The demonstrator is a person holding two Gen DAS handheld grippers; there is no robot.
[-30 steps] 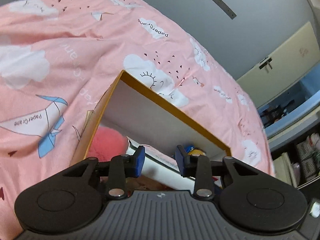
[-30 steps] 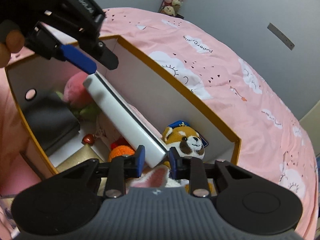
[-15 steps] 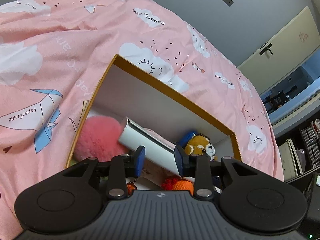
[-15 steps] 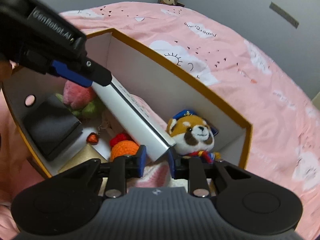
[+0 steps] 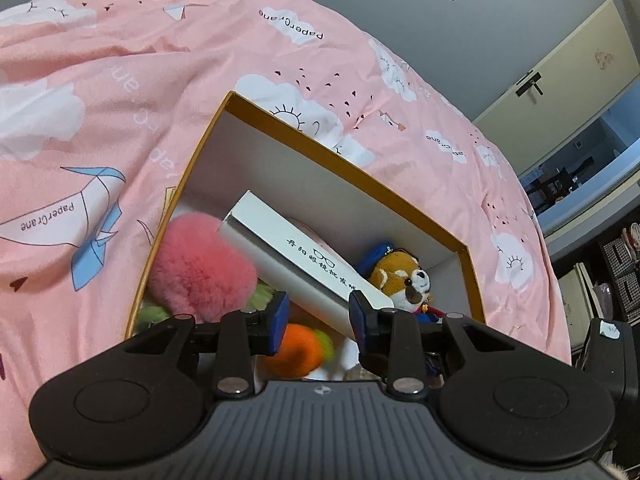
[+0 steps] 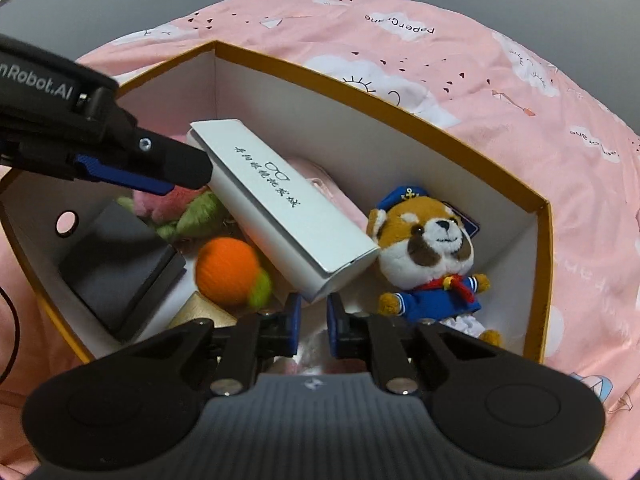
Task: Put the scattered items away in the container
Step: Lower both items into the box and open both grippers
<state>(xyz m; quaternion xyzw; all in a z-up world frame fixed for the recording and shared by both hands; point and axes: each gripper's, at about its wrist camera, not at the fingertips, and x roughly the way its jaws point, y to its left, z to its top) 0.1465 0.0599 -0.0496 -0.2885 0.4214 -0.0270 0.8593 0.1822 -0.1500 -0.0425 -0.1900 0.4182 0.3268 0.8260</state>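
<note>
The right claw (image 6: 309, 322) sits at the near edge of the box (image 6: 400, 110), its 2 blue pads spread a little, with the low corner of the white glasses carton (image 6: 280, 208) just above the gap; whether they touch it is unclear. The left claw (image 5: 318, 322) is also spread, its pads either side of that carton's lower part; contact cannot be told. The carton lies tilted across the middle of the box, on top of the other contents. Beside it, toward the near left, are an orange yarn ball (image 6: 228, 270) and a black case (image 6: 120, 268). At the right end sits a red panda plush (image 6: 430, 256) in a sailor suit. A pink pompom (image 5: 200, 268) fills the far left corner. The box rests on a bed (image 6: 520, 92) with pink bedding.
</note>
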